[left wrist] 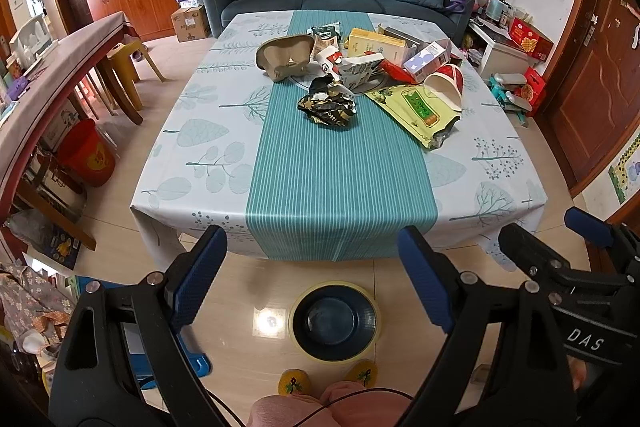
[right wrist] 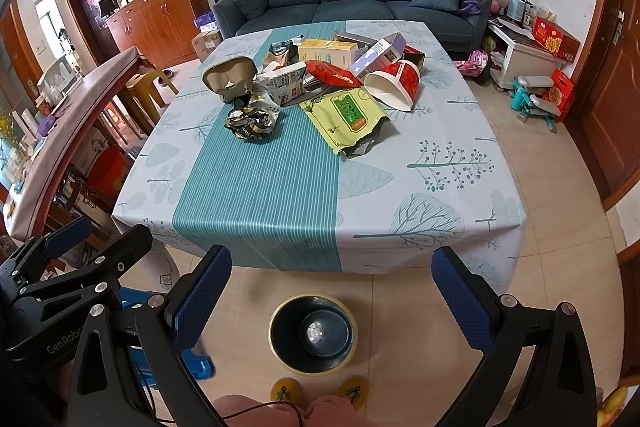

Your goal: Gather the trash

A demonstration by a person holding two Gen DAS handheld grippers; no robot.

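Both tools hang low over the floor in front of the worktop (left wrist: 200, 163), holding nothing. The left hand-held gripper (left wrist: 312, 279) has its jaws spread wide and empty; the right hand-held gripper (right wrist: 332, 291) is likewise wide open. Between them on the floor, just before the person's slippers, stands the bin (left wrist: 334, 321), dark inside with a yellowish rim.

The trash is all at the far half of the worktop, well apart from both tools. From the left: a cardboard tray (left wrist: 286, 57), a crumpled black wrapper (left wrist: 326, 105) lying nearest, a squashed carton (left wrist: 358, 69), a yellow-green pouch (left wrist: 418, 109), a tipped red paper cup (left wrist: 446, 85), and boxes (left wrist: 378, 45) stacked behind.

As I judge it, collecting has not begun. The reach is the main risk: the pile lies far across, so a stretched arm could drag the cloth or nudge the heap and send the cup rolling off the right edge. The wrapper and pouch are thin and slippery and may slide out of the jaws over the floor. The bin sits close to the feet and could be kicked.
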